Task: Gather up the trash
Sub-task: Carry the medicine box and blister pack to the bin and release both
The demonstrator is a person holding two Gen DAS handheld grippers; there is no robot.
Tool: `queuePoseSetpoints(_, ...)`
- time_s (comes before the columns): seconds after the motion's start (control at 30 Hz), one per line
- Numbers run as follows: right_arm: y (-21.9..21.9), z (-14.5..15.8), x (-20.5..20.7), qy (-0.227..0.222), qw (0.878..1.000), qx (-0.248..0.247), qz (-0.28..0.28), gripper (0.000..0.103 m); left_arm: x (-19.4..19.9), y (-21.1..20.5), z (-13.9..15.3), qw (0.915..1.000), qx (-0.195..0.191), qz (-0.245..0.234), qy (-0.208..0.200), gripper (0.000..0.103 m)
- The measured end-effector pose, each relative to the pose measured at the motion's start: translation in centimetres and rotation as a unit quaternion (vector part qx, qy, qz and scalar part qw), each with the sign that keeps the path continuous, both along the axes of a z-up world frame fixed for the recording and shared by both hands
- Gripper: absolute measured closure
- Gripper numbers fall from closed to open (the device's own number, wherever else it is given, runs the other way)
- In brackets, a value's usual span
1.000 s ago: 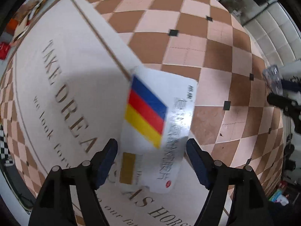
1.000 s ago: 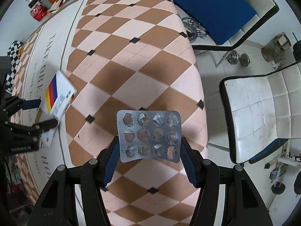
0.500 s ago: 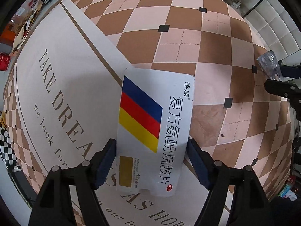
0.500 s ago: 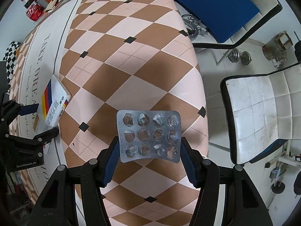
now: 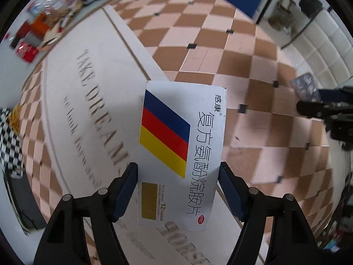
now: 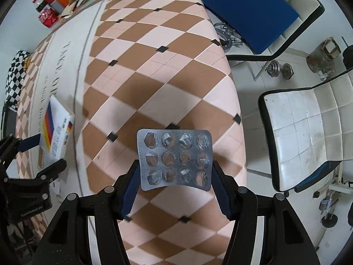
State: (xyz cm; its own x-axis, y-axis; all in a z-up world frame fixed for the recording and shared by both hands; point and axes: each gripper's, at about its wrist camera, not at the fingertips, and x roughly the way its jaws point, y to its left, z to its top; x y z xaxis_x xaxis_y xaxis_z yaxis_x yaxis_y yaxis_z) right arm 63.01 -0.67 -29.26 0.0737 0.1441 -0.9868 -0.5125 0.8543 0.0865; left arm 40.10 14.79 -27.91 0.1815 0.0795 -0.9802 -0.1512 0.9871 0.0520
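Checkered tablecloth [image 6: 167,70] (lettered white band) beside white chair [image 6: 306,132].

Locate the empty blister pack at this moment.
The blister pack sits clamped between the fingers of the right gripper, held above the checkered tablecloth; the left wrist view shows it at the far right edge.

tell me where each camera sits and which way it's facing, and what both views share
Left wrist: sits on the left tool, looking down at the checked tablecloth; its two blue-padded fingers clamp a white medicine box with blue, red and yellow stripes.
Right wrist: sits on the right tool, facing down over the table edge; its fingers clamp an empty silver blister pack.
Shared: the cloth, the box, the pack, and each other's tool.
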Motion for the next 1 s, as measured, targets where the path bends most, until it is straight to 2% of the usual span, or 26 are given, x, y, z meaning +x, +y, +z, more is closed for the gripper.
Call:
queuePoseSetpoints(0.1, -0.7, 1.2, -2.5, -0.006, 1.000, 0.008, 0.003, 0.040, -3.5, -0.9, 2.3, 0.9993, -0.004, 0.027, -0.027, 0.032)
queuePoseSetpoints(0.27, -2.6, 3.7, -8.8, -0.014, 0.999, 0.029, 0.004, 0.040, -10.1, -3.4, 6.0, 0.9957, -0.002, 0.060, -0.071, 0.032)
queuePoseSetpoints(0.43, -5.4, 6.5, -18.4, -0.032, 0.998, 0.051, 0.005, 0.040, -18.3, -6.0, 8.8, 0.9905, -0.011, 0.087, -0.106, 0.032)
queuePoseSetpoints(0.57, -7.8, 7.5, -26.3, -0.036, 0.997, 0.061, -0.001, 0.040, -24.9, -7.5, 8.8, 0.9881, -0.035, 0.096, -0.116, 0.032)
queuePoseSetpoints(0.77, -12.9, 6.7, -40.4, -0.015, 0.997, 0.067, -0.029, 0.040, -36.5, -10.5, 6.2, 0.9819, -0.102, 0.121, -0.103, 0.032)
queuePoseSetpoints(0.93, -17.4, 1.5, -49.4, 0.055, 0.996, 0.047, -0.047, 0.040, -44.2, -12.1, 0.7, 0.9728, -0.156, 0.163, -0.052, 0.032)
queuePoseSetpoints(1.0, -18.7, -1.5, -51.8, 0.084, 0.995, 0.036, -0.050, 0.040, -46.4, -12.6, -3.1, 0.9665, -0.179, 0.183, -0.021, 0.032)
